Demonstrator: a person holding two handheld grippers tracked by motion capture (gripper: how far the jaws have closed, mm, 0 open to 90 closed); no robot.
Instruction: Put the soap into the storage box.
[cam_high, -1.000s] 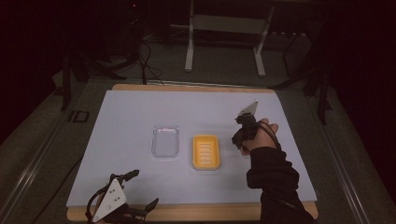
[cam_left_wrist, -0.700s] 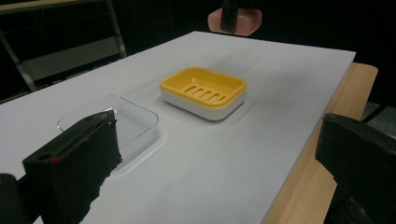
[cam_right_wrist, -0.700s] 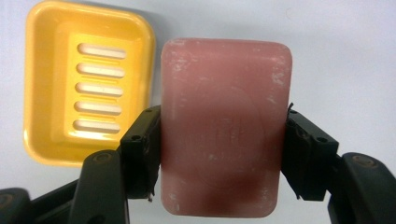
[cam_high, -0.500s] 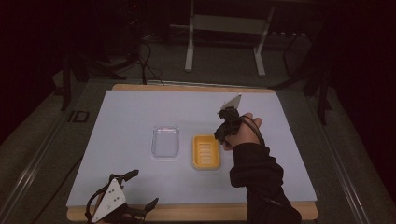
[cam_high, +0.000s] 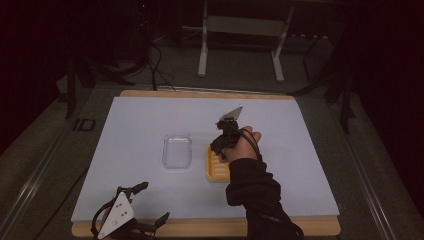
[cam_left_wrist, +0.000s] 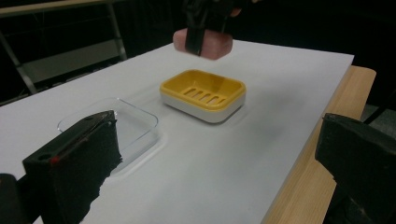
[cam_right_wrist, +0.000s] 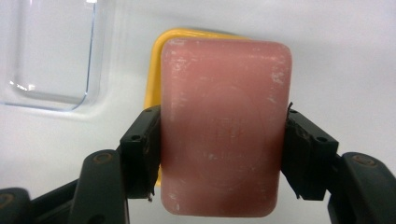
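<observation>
- The left gripper (cam_high: 142, 210) rests at the table's near edge at about 7 o'clock, jaws spread wide and empty.
- The clear tray (cam_high: 177, 151) lies just left of the yellow soap dish (cam_high: 218, 167).
- The right gripper (cam_right_wrist: 224, 154) is clamped on the pink soap bar (cam_right_wrist: 226, 126), which hangs above the dish, at 12 o'clock from the pads.

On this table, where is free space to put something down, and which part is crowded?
Free: the white mat behind the clear tray, and right of the yellow soap dish. Crowded: the middle, where the right tongs hold the pink soap over the dish.
</observation>
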